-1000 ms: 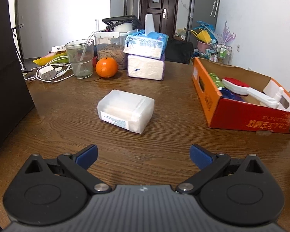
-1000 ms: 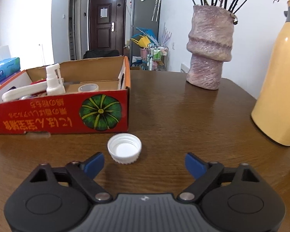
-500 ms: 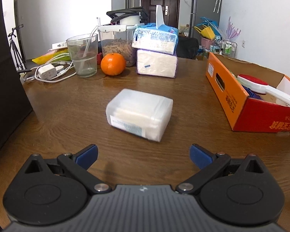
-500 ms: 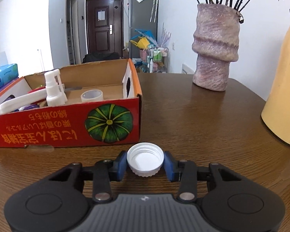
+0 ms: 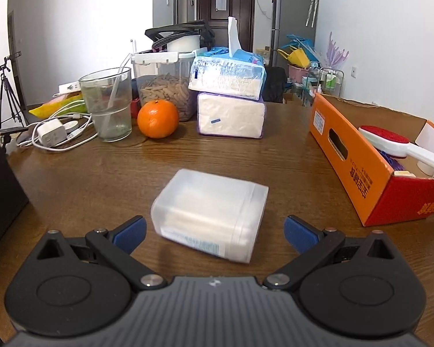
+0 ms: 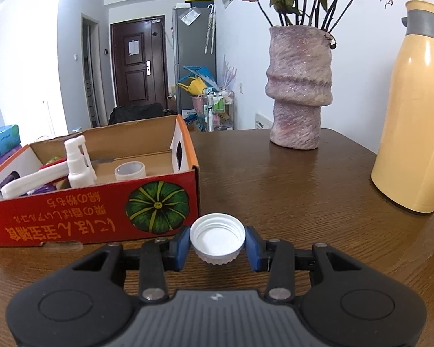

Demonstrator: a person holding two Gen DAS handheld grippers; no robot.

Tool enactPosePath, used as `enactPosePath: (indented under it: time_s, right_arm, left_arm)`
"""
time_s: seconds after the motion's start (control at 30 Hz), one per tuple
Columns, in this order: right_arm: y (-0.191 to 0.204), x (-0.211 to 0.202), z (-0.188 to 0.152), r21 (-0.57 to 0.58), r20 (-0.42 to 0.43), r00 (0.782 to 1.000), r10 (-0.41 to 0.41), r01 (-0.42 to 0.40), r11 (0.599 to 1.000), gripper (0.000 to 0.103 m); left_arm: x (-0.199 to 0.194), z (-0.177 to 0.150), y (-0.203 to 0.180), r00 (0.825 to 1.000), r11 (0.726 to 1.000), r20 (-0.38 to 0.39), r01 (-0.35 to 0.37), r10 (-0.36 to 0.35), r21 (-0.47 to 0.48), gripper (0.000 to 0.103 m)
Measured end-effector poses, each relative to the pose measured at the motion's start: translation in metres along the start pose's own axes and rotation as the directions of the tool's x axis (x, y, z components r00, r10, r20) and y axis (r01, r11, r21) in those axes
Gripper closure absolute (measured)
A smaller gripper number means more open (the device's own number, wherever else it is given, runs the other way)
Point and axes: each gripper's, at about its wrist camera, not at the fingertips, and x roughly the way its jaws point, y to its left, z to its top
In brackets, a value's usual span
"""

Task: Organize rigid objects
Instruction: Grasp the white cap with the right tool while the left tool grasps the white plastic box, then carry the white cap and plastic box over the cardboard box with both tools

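Only the right hand-held gripper [image 6: 217, 244] pinches a white cap [image 6: 216, 238]; the left hand-held gripper [image 5: 214, 231] gapes around a frosted box [image 5: 209, 212].

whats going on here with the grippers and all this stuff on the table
A person is tidying a table with two handheld grippers. The right gripper is shut on a white bottle cap beside the cardboard box. The left gripper is open around a translucent plastic box lying on the table, not gripping it.

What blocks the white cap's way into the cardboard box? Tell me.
Only the box's near wall. The right tongs grip the white cap just in front of it, so the cap must be lifted over its rim; nothing else visible intervenes.
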Motion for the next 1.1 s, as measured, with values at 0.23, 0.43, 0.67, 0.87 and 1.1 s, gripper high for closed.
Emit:
enactPosePath:
  time_s: [0.23,0.43,0.67,0.87,1.1]
  right_arm:
    - [0.001,-0.003,-0.002,0.006,0.016,0.999,-0.029,0.029,1.000,0.064]
    - [0.004,-0.002,-0.002,-0.002,0.014,0.999,-0.040,0.040,0.999,0.064]
    - [0.006,-0.005,-0.004,-0.001,0.019,0.999,-0.040,0.040,0.999,0.064]
    - [0.009,-0.009,-0.005,0.001,0.026,0.999,-0.038,0.038,0.999,0.064]
    - [0.011,-0.018,-0.008,0.009,0.042,0.999,-0.031,0.031,0.999,0.064]
  left_arm:
    - [0.019,0.008,-0.003,1.000,0.999,-0.012,-0.001,0.001,0.036,0.000]
    - [0.029,0.011,0.003,1.000,0.999,-0.015,-0.009,0.009,0.034,0.000]
    - [0.037,0.012,0.003,1.000,0.996,-0.013,0.010,-0.009,0.084,0.009]
    - [0.032,0.009,-0.004,1.000,0.992,0.019,0.013,-0.015,0.125,0.016]
    - [0.024,0.007,0.000,0.999,0.995,0.038,-0.012,0.009,0.100,0.019]
